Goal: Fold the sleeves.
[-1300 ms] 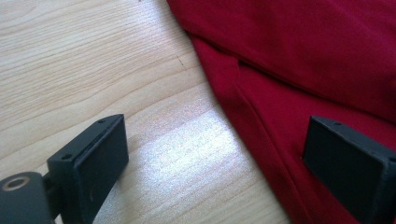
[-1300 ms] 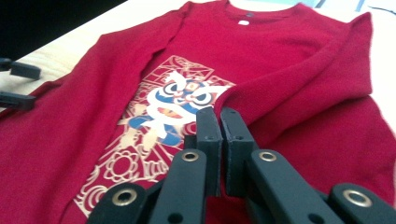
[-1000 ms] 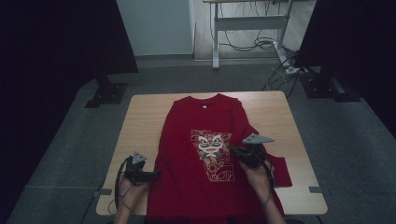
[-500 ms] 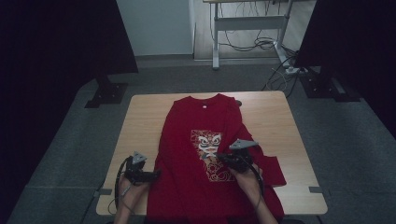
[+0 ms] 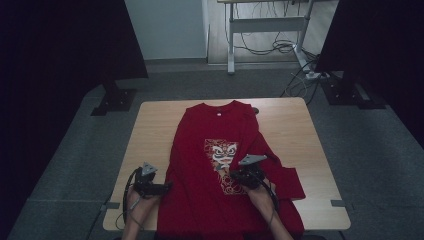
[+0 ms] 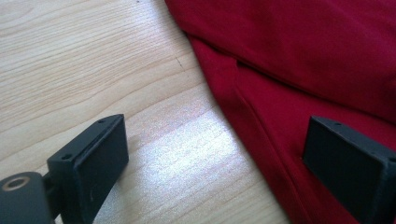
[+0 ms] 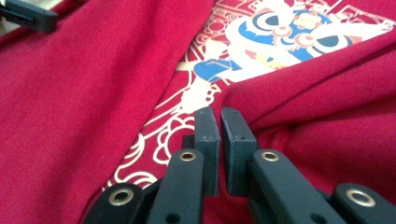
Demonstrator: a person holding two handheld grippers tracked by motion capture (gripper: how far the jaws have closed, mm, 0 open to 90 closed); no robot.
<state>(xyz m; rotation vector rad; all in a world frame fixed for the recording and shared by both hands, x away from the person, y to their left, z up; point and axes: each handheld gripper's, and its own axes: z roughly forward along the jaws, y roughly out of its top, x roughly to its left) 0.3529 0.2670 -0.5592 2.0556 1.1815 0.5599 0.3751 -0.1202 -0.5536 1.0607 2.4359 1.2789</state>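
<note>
— High view first: where's the shirt?

— Red T-shirt (image 5: 215,165) lies flat on the bench (image 5: 150,130), collar at the far edge, right side folded in over the lion print (image 5: 225,160).

— And your right hand?

— My right fingers (image 7: 219,123) are clenched, almost touching each other, low over the fold just right of the print; whether cloth is pinched, I cannot tell.

— Left?

— Left fingers (image 6: 119,140) released, spread wide, straddling the shirt's left edge near the hem.
</note>
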